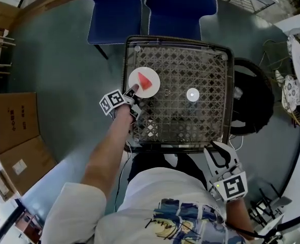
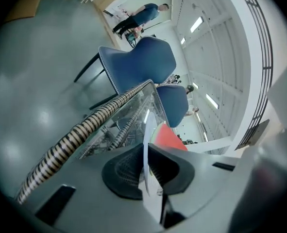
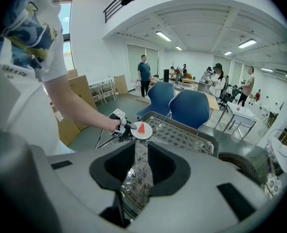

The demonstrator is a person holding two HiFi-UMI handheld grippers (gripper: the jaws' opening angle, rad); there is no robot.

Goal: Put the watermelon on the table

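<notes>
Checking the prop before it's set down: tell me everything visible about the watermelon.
The watermelon is a small triangular wedge, smooth and toy-like, with red flesh and a pale green strip along one edge. It lies flat on a round white plate and touches only that. The left gripper has its jaws shut on the plate's rim, clear of the wedge. The plate is over the left part of the table; whether it rests there cannot be told.
</notes>
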